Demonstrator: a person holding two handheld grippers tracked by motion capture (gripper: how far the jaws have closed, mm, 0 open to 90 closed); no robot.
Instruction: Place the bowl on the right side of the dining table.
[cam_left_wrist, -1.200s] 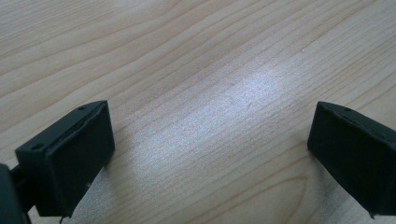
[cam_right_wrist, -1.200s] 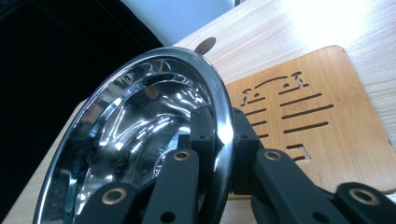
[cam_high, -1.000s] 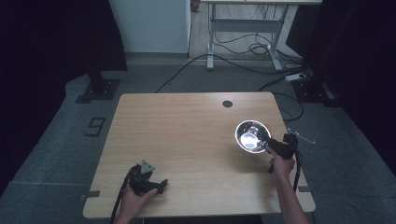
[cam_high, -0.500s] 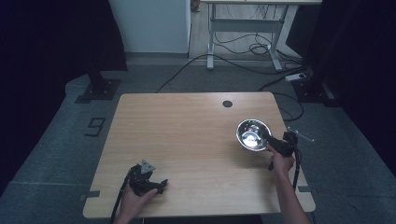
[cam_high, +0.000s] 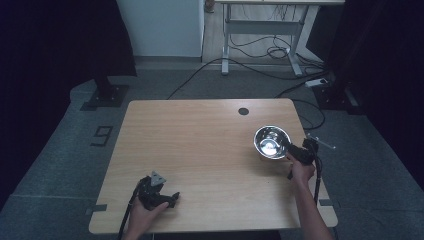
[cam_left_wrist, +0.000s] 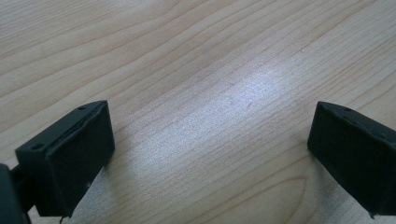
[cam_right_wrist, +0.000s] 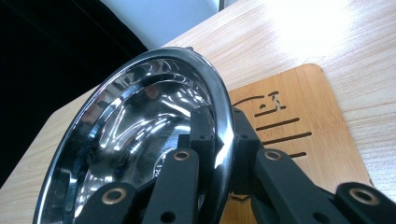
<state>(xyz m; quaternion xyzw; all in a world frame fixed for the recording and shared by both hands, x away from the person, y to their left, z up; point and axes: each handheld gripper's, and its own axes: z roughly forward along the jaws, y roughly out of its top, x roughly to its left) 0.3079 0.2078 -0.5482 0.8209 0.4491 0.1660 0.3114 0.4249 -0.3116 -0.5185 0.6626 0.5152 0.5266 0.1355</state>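
A shiny steel bowl (cam_high: 271, 141) sits at the right side of the wooden table (cam_high: 200, 140). My right gripper (cam_high: 294, 152) is shut on its near rim. In the right gripper view the bowl (cam_right_wrist: 130, 126) is tilted, and the right gripper (cam_right_wrist: 219, 126) has one jaw inside the rim and one outside. Under it lies a thin wooden board (cam_right_wrist: 299, 107) with cut slots. My left gripper (cam_high: 167, 197) rests at the table's front left. In the left gripper view the left gripper (cam_left_wrist: 210, 154) has its jaws wide apart over bare wood, with nothing between them.
A small black round hole (cam_high: 243, 111) marks the table's far side. The right table edge (cam_high: 310, 145) runs close to the bowl. Cables (cam_high: 270, 50) and a desk frame (cam_high: 260, 35) stand on the floor beyond, with dark curtains at both sides.
The bowl and my right gripper have shifted slightly away from the front edge. The left gripper has stayed where it was.
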